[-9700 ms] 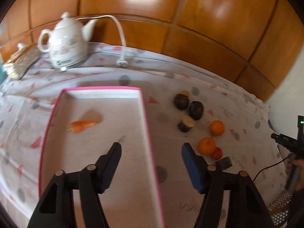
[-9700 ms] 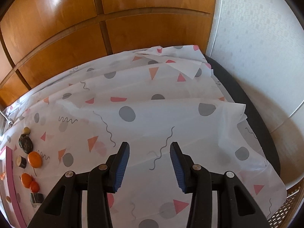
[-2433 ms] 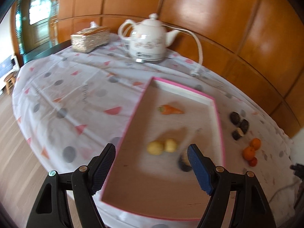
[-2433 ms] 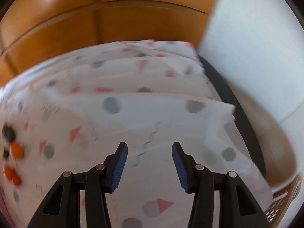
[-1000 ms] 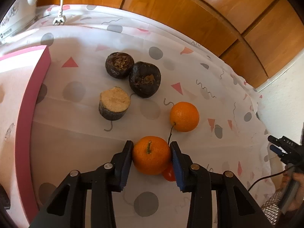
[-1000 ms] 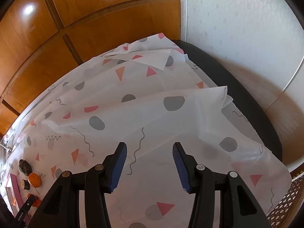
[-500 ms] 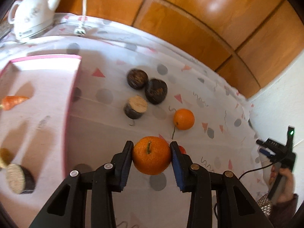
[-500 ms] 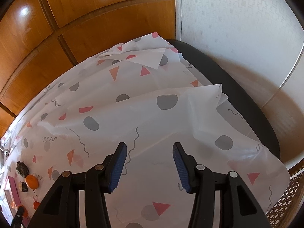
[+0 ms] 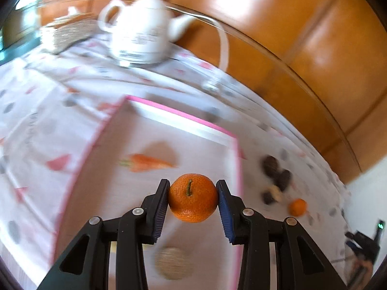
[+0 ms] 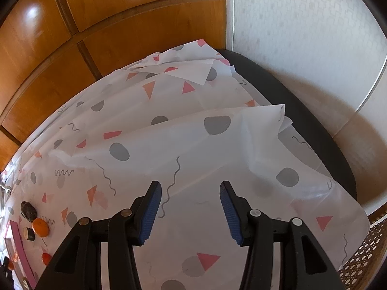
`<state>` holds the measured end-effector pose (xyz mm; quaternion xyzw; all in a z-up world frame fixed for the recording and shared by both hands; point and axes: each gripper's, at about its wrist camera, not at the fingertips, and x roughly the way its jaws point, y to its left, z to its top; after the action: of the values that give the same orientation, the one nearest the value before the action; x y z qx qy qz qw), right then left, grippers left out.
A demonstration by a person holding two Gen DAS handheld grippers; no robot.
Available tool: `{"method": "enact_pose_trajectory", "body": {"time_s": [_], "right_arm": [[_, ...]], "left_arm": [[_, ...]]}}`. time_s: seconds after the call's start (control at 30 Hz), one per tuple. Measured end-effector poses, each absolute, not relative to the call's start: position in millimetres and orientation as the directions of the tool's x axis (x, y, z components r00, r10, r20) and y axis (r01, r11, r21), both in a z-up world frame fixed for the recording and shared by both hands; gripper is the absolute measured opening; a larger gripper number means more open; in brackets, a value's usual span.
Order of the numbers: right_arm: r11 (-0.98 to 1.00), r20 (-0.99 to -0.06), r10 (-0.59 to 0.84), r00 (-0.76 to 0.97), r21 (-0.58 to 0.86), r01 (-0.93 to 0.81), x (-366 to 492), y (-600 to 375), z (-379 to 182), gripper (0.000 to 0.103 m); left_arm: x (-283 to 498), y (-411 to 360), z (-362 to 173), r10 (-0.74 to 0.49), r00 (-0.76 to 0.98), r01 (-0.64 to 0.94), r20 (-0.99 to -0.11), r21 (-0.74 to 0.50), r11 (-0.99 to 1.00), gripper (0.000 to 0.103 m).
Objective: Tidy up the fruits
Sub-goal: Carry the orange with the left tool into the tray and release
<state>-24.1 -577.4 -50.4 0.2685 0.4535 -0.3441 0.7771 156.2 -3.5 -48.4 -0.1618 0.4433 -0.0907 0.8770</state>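
Left gripper (image 9: 193,200), black-armed with blue ribbed pads, pinches a round orange mandarin (image 9: 192,201) with a short green stem, one pad pressed to each side. It holds the fruit in the air above the pink-rimmed rectangular tray (image 9: 180,114), over the tray's right half. In the tray, a small orange carrot (image 9: 147,163) lies at 11 o'clock from the held fruit, and a blurred round tan-topped piece (image 9: 173,262) lies at 6 o'clock, low between the gripper arms. Outside the tray, at 3 o'clock on the white patterned tablecloth (image 9: 43,111), sit a cluster of dark brown round fruits (image 9: 275,176) and a second, smaller orange mandarin (image 9: 298,207). A white ceramic teapot (image 9: 140,31) stands at 11 o'clock near the wooden wall panelling (image 9: 278,24), its white cord (image 9: 223,46) trailing to the right.

Right gripper (image 10: 189,207) has its blue pads spread apart, holding nothing, above the tablecloth near the table's far end, with the fruit group and tray edge at 9 o'clock in its view.
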Motion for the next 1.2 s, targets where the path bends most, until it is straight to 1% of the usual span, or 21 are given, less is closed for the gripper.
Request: {"method": "enact_pose_trajectory", "body": {"time_s": [0.13, 0.37, 0.67, 0.77, 1.03, 1.13, 1.2], "right_arm": [[0.631, -0.89, -0.298, 0.345, 0.087, 0.771, -22, -574, -51, 0.051], [0.637, -0.894, -0.301, 0.331, 0.07, 0.768, -20, -572, -54, 0.051], [0.643, -0.898, -0.307, 0.315, 0.049, 0.765, -19, -569, -55, 0.051], [0.647, -0.898, -0.306, 0.315, 0.047, 0.761, -18, -568, -55, 0.051], [0.66, -0.896, -0.303, 0.323, 0.047, 0.75, -16, -566, -55, 0.051], [0.666, -0.895, -0.3, 0.33, 0.051, 0.745, -16, -565, -55, 0.051], [0.674, -0.891, -0.297, 0.343, 0.059, 0.736, -15, -563, -54, 0.051]], "left_arm": [[147, 25, -57, -0.243, 0.603, -0.054, -0.76, -0.343, 0.938, 0.039], [124, 51, -70, -0.172, 0.613, -0.117, -0.771, -0.303, 0.946, 0.04], [110, 59, -74, -0.141, 0.618, -0.135, -0.774, -0.28, 0.95, 0.04], [105, 60, -72, -0.132, 0.626, -0.134, -0.768, -0.273, 0.953, 0.045], [91, 60, -60, -0.125, 0.66, -0.117, -0.741, -0.266, 0.957, 0.052], [84, 59, -56, -0.114, 0.67, -0.109, -0.733, -0.249, 0.962, 0.057], [80, 58, -56, -0.105, 0.671, -0.108, -0.734, -0.236, 0.966, 0.058]]}}
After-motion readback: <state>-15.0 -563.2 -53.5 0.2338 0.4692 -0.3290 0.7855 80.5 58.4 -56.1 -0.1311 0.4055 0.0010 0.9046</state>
